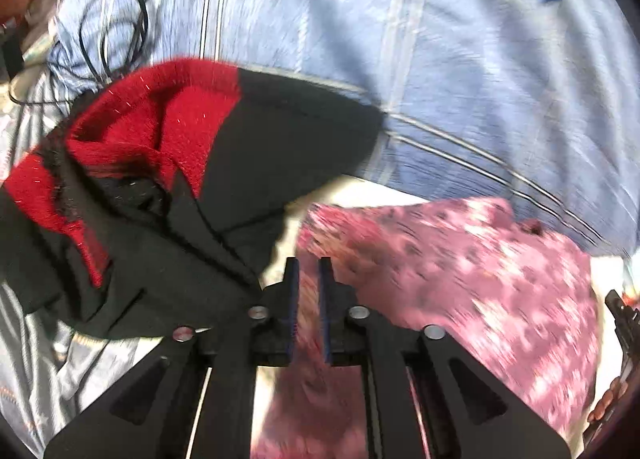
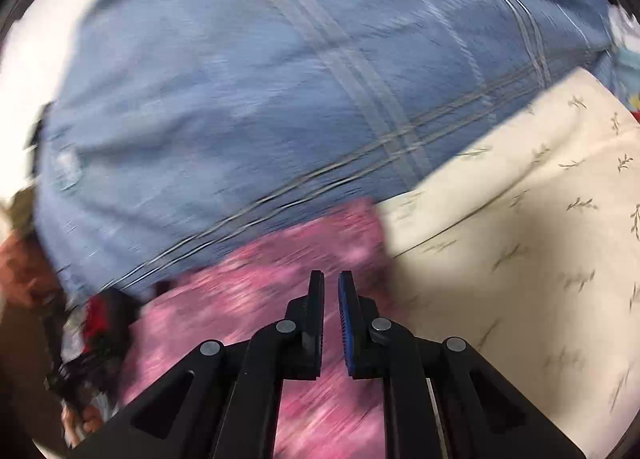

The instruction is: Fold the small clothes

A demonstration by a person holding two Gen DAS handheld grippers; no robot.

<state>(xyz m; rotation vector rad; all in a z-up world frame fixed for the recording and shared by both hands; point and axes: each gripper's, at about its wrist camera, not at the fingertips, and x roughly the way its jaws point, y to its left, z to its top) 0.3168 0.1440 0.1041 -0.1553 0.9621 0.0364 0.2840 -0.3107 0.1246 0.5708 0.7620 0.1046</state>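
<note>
1. The left claw (image 1: 308,271) stands at bottom centre of its view, its jaws a narrow slit apart with blurred pink patterned cloth (image 1: 460,271) showing between them; a grip cannot be told.
2. The right claw (image 2: 331,285) is likewise narrow, over the same pink cloth (image 2: 248,299).
3. A red-and-black knitted garment (image 1: 180,163) lies crumpled at left.
4. A blue checked sheet (image 2: 260,79) fills the top.

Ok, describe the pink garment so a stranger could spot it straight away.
Start at the big blue plaid cloth across the back. In front of it lies the pink garment, under the left gripper, right of the black-and-red garment. It alone is pink with a mottled light-and-dark print.
</note>
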